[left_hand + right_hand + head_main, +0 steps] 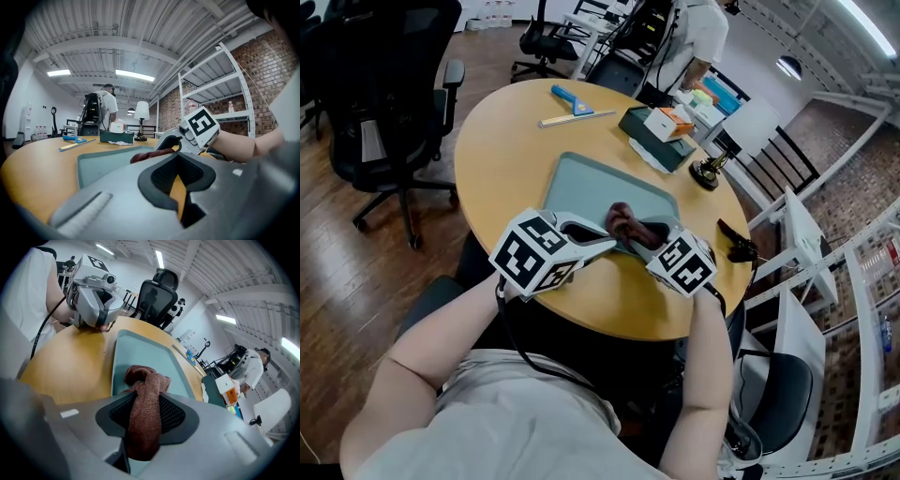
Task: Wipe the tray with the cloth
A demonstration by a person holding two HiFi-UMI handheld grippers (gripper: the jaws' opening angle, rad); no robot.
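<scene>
1. The right tool (645, 246) is clamped on the brown cloth (145, 390), which runs between its jaws as a twisted rope and ends in a bunch lying on the teal tray (581, 187), near the tray's near right edge
2. The left tool (180, 185) is narrow and holds nothing: only a sliver of worktop (497, 159) shows between its jaws. It sits just beside the tray's near left corner; whether it touches the rim I cannot tell
3. The tray lies flat on the round worktop, close to the edge nearest the person
4. Risk: with nothing gripping the tray, a firm wipe would likely drag it along the smooth worktop, perhaps towards that near edge
5. Risk: the cloth is bunched, so it probably meets little of the tray and may leave strips unwiped
6. Risk: friction on a pull could tug the rope of cloth out of the jaws
</scene>
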